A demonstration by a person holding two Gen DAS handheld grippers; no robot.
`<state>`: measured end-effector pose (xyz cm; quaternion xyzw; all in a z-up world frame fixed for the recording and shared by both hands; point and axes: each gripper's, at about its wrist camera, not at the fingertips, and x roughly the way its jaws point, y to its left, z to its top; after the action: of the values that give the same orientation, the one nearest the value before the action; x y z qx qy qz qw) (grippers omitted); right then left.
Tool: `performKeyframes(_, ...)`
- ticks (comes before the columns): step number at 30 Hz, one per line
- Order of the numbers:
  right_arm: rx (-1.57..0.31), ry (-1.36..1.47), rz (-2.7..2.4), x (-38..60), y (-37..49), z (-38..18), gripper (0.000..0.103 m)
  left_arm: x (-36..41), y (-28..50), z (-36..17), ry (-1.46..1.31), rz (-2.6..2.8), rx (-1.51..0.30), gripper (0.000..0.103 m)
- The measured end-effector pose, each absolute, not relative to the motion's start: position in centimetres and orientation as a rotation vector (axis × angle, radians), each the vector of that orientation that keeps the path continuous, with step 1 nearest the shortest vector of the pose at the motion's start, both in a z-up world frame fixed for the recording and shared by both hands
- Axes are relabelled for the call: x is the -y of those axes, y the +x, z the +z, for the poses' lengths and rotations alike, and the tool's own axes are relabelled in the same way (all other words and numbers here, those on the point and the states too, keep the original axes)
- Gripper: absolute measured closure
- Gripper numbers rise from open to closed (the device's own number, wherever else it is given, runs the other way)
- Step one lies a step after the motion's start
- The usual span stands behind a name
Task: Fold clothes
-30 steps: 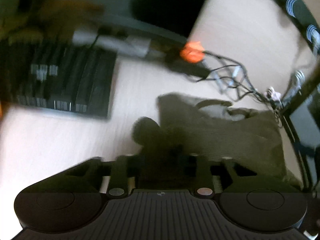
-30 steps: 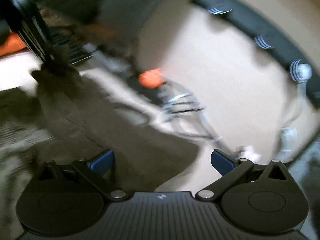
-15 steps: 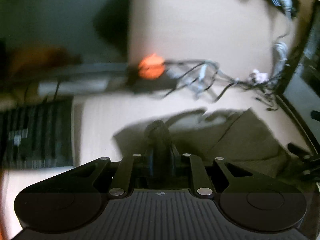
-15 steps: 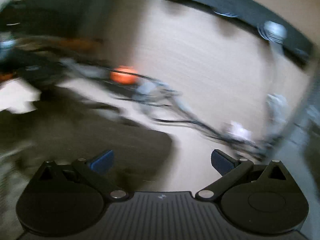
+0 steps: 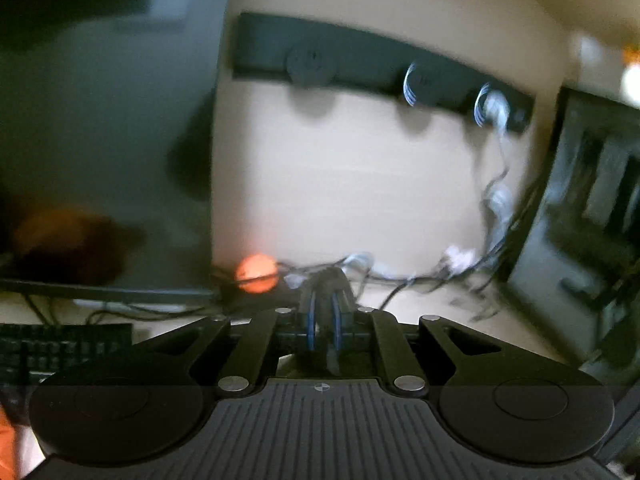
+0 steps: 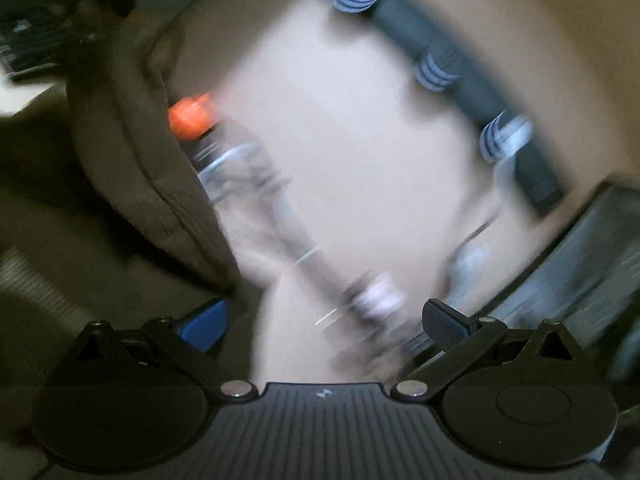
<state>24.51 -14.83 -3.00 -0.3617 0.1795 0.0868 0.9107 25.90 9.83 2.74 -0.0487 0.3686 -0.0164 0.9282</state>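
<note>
Left wrist view: left gripper [image 5: 324, 312] level, aimed at a beige wall, blue-lined fingers [image 5: 311, 320] drawn close together with dark material pinched between them; whether that material is the garment, cannot tell through the blur. Beyond the tips, orange round object [image 5: 256, 273] and a tangle of cables [image 5: 400, 276] along the back of a pale desk [image 5: 436, 304]. Left of these, black keyboard [image 5: 60, 344] on the desk. Higher on the wall, long dark rail [image 5: 372, 56] carrying round pegs. Far right, dark shelving [image 5: 592, 216], blurred.

Right wrist view: right gripper [image 6: 324, 324] rolled over sideways, scene strongly tilted, blue pads [image 6: 202, 326] spread wide with nothing between them. Olive-brown garment [image 6: 132, 184] filling the left half of this view, thick folded edge running diagonally just past the left pad, lifted rather than lying flat. Orange object [image 6: 191, 117] just beside that edge; cables [image 6: 260, 208] smeared by motion blur; dark rail [image 6: 472, 80] slanting across the wall.

Garment plain in the right view only. Keyboard sharp in the left view only.
</note>
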Motion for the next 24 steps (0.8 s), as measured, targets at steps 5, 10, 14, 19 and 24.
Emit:
performKeyframes(5, -0.546, -0.45, 0.385, 18.3, 24.3, -0.6, 0.0, -10.5, 25.5, 0.0, -0.06, 0.042, -0.813, 0.086)
performKeyframes(10, -0.606, -0.129, 0.46, 21.7, 26.7, 1.9, 0.0, -13.6, 21.7, 0.7, -0.147, 0.072, -0.793, 0.05)
performKeyframes(14, -0.623, -0.077, 0.382, 21.8, 29.5, 2.2, 0.0, -13.9, 20.9, 3.4, -0.302, -0.091, -0.711, 0.029)
performKeyframes(19, -0.61, -0.134, 0.417, 20.1, 28.7, 2.1, 0.0, -10.7, 25.2, 2.7, -0.334, -0.2, -0.725, 0.013)
performKeyframes(24, -0.562, -0.237, 0.41, 19.9, 27.2, 2.0, 0.0, -8.6, 29.8, -1.4, -0.329, -0.125, -0.821, 0.067)
